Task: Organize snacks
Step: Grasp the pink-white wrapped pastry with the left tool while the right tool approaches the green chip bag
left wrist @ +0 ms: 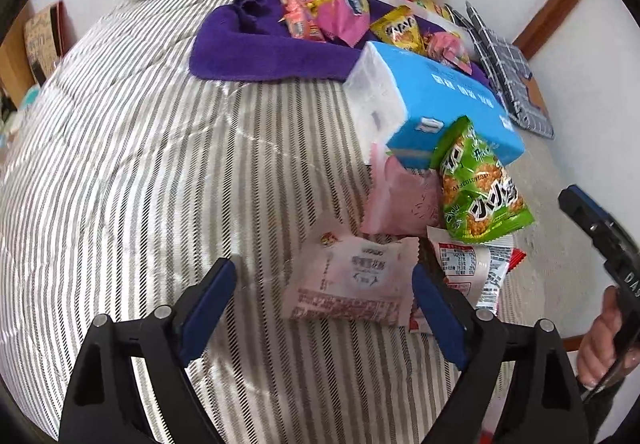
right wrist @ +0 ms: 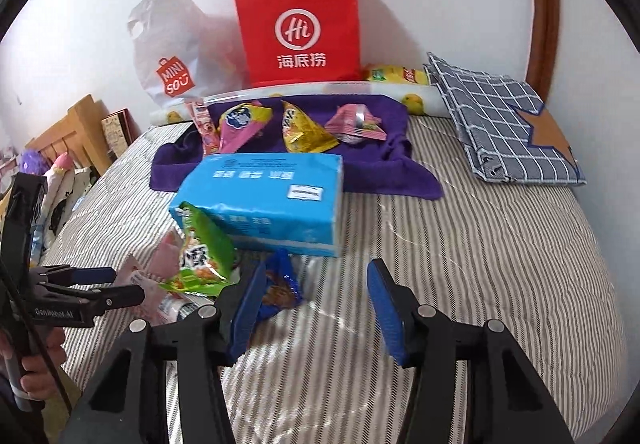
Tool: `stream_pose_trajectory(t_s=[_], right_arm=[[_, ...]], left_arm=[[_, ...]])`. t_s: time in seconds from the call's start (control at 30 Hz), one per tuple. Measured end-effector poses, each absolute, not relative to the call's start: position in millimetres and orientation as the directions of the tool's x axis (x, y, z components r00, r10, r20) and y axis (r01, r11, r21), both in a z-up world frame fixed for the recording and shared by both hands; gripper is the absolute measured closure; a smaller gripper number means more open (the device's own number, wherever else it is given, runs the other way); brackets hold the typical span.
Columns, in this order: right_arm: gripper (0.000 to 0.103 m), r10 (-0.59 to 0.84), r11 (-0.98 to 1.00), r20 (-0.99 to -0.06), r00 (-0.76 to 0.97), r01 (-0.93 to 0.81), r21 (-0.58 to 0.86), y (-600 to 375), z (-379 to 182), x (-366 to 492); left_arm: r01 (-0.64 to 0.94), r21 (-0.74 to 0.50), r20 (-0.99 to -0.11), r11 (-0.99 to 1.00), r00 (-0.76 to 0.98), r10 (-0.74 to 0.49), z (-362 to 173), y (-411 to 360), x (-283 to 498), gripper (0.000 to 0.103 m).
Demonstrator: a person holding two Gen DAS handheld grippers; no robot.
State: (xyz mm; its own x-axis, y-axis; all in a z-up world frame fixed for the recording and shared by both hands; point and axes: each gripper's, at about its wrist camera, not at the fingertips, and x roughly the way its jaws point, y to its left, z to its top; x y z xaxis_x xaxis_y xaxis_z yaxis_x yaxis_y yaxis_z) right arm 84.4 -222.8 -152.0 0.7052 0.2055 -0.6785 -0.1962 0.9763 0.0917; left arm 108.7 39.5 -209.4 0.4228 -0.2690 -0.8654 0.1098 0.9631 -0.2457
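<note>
Snack packets lie on a striped bed. My left gripper [left wrist: 324,288] is open around a pale pink packet [left wrist: 352,280], fingers on either side of it. Beside it lie a green packet [left wrist: 478,183], a pink packet [left wrist: 400,199] and a white-and-red packet [left wrist: 472,268]. My right gripper [right wrist: 312,308] is open and empty, just right of a blue packet [right wrist: 280,284]. The green packet [right wrist: 200,256] leans on a blue tissue pack [right wrist: 264,195]. Several snacks [right wrist: 304,123] sit on a purple towel [right wrist: 384,171] at the back.
A red paper bag [right wrist: 298,27] and a white plastic bag [right wrist: 168,47] stand against the wall. A checked grey cloth [right wrist: 496,123] lies at the back right. A wooden headboard [right wrist: 72,131] is at the left. The left gripper shows in the right wrist view [right wrist: 100,288].
</note>
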Motion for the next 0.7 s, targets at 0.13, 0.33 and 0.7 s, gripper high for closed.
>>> stream_pose_trajectory(t_s=[0.13, 0.33, 0.7], right_arm=[[0.052, 0.201, 0.978, -0.686, 0.699, -0.186, 0.098, -229, -155, 84], [0.052, 0.208, 0.977, -0.693, 0.690, -0.177, 0.117, -236, -160, 84], [0.052, 0.244, 0.969, -0.707, 0.663, -0.191, 0.155, -223, -167, 89]], left_arm=[[0.154, -0.138, -0.872, 0.978, 0.450, -0.194, -213, 17, 109, 0.014], [0.150, -0.080, -0.864, 0.985, 0.483, -0.144, -218, 4, 109, 0.012], [0.114, 0.025, -0.810, 0.993, 0.584, -0.047, -220, -3, 96, 0.033]])
